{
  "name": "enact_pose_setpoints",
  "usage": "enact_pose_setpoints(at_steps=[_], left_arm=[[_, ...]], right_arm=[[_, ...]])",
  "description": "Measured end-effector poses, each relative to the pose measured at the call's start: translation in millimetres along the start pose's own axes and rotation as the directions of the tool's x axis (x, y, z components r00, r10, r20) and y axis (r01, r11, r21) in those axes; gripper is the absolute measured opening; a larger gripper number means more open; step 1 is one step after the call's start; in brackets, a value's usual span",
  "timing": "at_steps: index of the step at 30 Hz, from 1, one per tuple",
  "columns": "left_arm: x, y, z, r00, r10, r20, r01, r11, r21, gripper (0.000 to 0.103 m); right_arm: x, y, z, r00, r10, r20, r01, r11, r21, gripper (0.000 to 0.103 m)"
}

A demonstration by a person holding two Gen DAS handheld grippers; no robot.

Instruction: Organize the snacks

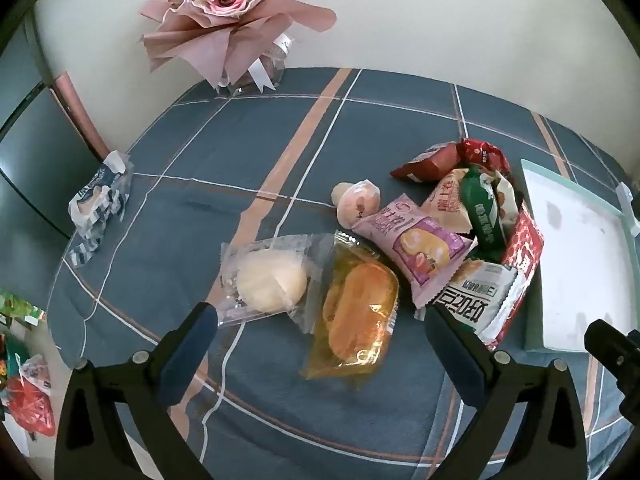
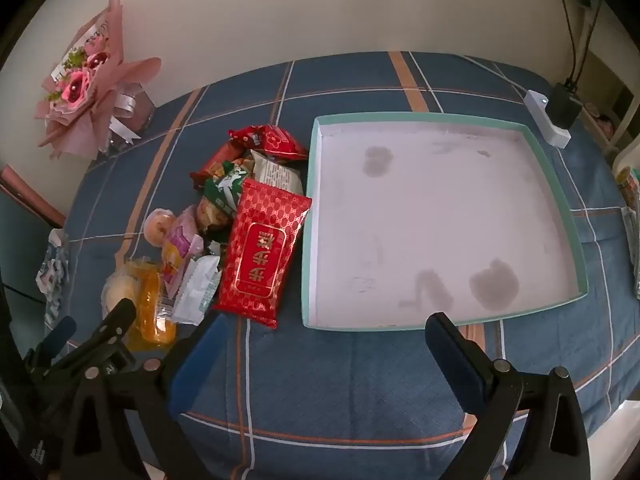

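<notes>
1. Left wrist view, far left: a blue-and-white tissue pack point(image 1: 100, 204) lies well apart from the snacks near the edge of the plaid tablecloth point(image 1: 240, 144); leave it alone.
2. Next comes the left gripper point(image 1: 320, 320), its jaws spread wide and empty, hovering over the near end of the pile. A clear-wrapped white bun point(image 1: 268, 286) and a yellow-wrapped cake point(image 1: 354, 316) lie side by side between its fingers, their wrappers overlapping.
3. My advice: take one packet at a time. The yellow cake looks easiest since it sits on top at the pile's edge. Pinch the wrapper across its short side, gently, as the cake will likely squash.
4. Behind these, a purple packet point(image 1: 416, 248), a green one point(image 1: 480, 216) and a white Korean-lettered packet point(image 1: 480, 296) are heaped and overlapping; lifting from underneath would likely scatter them.
5. Right wrist view: a large red packet point(image 2: 260, 256) lies just beside the tray's left wall.
6. Further right, the teal-rimmed tray point(image 2: 440, 326) holds no snacks yet, only faint stains.
7. The right gripper point(image 2: 324, 338) is also wide and empty, near the tray's front rim. Fill from a far corner, in rows.
</notes>
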State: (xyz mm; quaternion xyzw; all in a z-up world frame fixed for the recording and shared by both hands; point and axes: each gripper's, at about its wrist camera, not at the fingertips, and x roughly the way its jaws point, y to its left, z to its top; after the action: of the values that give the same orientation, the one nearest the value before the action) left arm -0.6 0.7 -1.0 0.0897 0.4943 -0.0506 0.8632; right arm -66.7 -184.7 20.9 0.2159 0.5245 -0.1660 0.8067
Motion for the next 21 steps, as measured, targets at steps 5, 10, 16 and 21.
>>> enact_pose_setpoints(at_steps=[5, 10, 16, 21], left_arm=[[1.4, 3.5, -3.7, 1.000, -0.002, -0.007, 0.002, 1.000, -0.018, 0.103], [5.1, 5.6, -0.3, 1.000, 0.003, -0.007, -0.003, 0.999, -0.033, 0.103], [5.6, 6.0, -1.0, 1.000, -0.003, -0.006, 0.003, 0.999, -0.034, 0.103], [4.3, 7.3, -1.7, 1.000, -0.008, 0.030, 0.010, 0.999, -0.042, 0.103]], right_arm=[[0.6, 0.5, 0.0, 1.000, -0.009, 0.000, 0.009, 1.000, -0.004, 0.101], [1.1, 1.2, -0.1, 1.000, -0.017, 0.001, 0.017, 1.000, -0.010, 0.101], [1.8, 0.6, 0.0, 1.000, -0.026, 0.000, 0.026, 1.000, -0.011, 0.101], [1.5, 1.6, 0.5, 1.000, -0.029, 0.002, 0.029, 0.999, -0.016, 0.101]])
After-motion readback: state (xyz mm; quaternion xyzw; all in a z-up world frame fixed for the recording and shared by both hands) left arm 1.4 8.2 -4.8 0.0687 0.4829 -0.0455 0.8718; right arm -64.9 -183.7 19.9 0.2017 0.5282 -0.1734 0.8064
